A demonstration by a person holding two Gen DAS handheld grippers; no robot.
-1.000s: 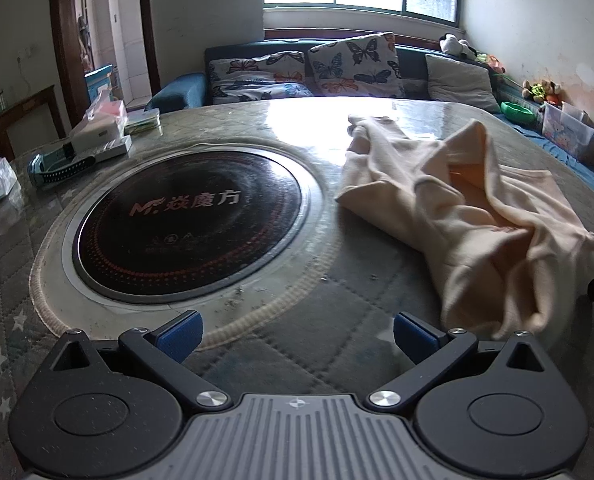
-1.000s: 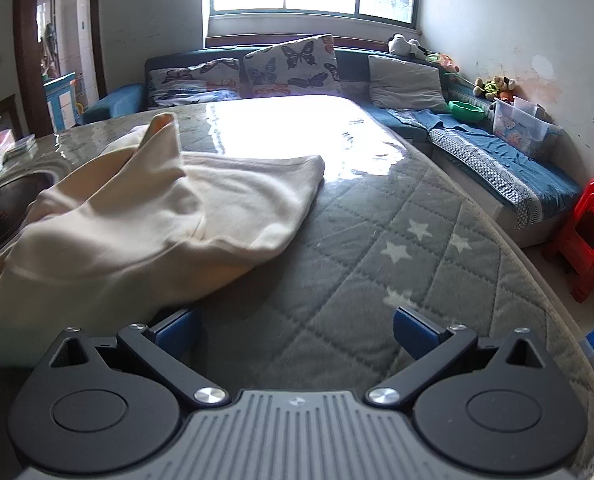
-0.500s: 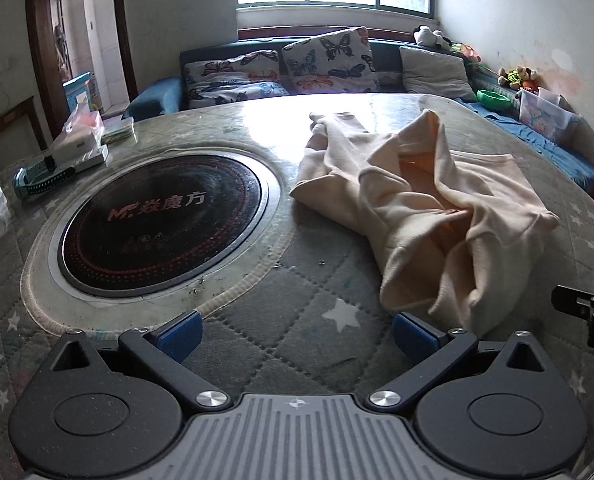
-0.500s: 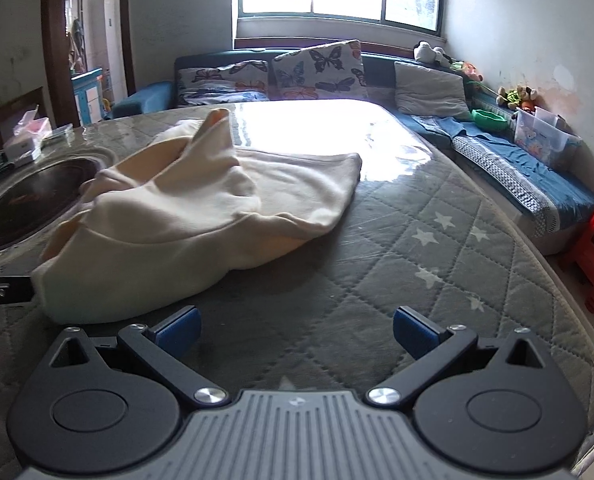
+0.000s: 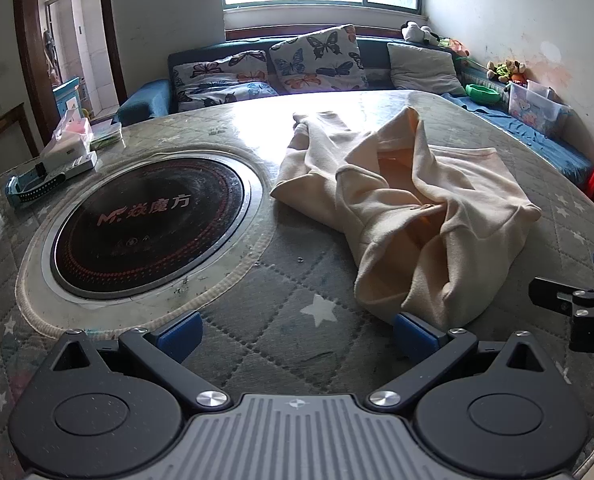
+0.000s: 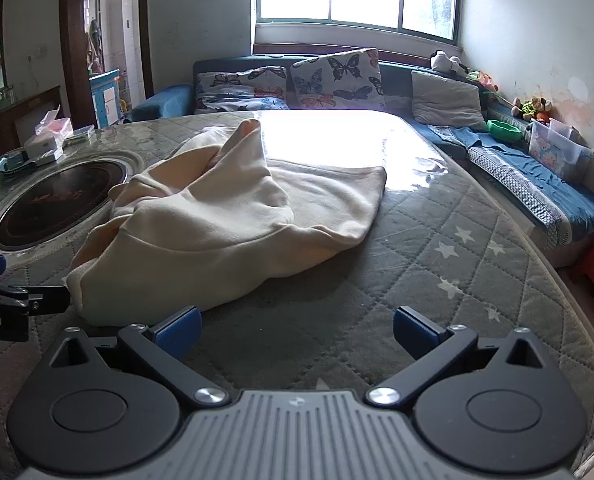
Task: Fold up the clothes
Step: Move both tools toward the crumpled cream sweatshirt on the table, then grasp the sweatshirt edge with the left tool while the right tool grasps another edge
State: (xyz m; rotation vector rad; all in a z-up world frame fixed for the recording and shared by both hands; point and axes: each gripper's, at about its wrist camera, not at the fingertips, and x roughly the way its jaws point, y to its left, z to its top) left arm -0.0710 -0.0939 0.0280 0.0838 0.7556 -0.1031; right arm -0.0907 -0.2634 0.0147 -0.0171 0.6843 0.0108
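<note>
Over the last second both grippers have drawn back from the crumpled cream fleece garment (image 5: 409,208), so more of the grey star-quilted tabletop (image 5: 257,300) now shows in front of them; folding has not begun, and this reads as lining up for a first grasp. The garment lies in a heap right of the round black inset cooktop (image 5: 145,220). The left gripper (image 5: 297,330) hovers low, jaws spread and empty, its right fingertip just at the near hem. The right gripper (image 6: 297,330) sits level beside it, likewise wide and empty
</note>
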